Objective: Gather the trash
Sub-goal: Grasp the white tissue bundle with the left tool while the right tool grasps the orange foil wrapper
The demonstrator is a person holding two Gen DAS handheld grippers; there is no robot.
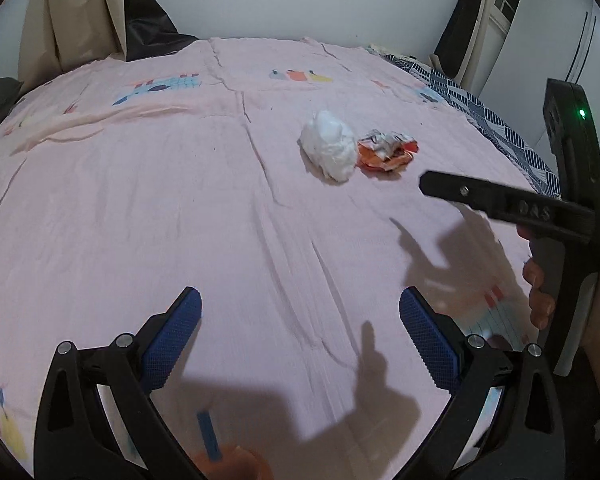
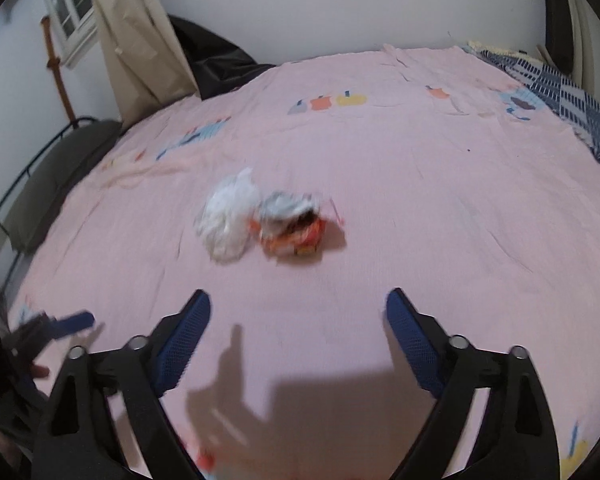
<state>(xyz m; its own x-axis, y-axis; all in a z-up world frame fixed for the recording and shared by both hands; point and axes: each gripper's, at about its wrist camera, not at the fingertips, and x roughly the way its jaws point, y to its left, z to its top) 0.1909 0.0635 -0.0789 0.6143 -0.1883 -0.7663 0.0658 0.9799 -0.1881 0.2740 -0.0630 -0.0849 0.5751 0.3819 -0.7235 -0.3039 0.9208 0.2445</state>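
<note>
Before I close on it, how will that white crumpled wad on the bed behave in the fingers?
The white wad looks like thin crumpled plastic or paper, so probably very light and soft; expect it to squash rather than resist. Its lumpy shape suggests it won't roll, but a nudge may slide it into the orange wrapper beside it. The pink bedspread is soft, so pressing down could sink it.

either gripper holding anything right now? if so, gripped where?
Nothing held. Left gripper and right gripper both have open, empty jaws above the pink sheet. White wad and orange wrapper lie untouched ahead.
</note>
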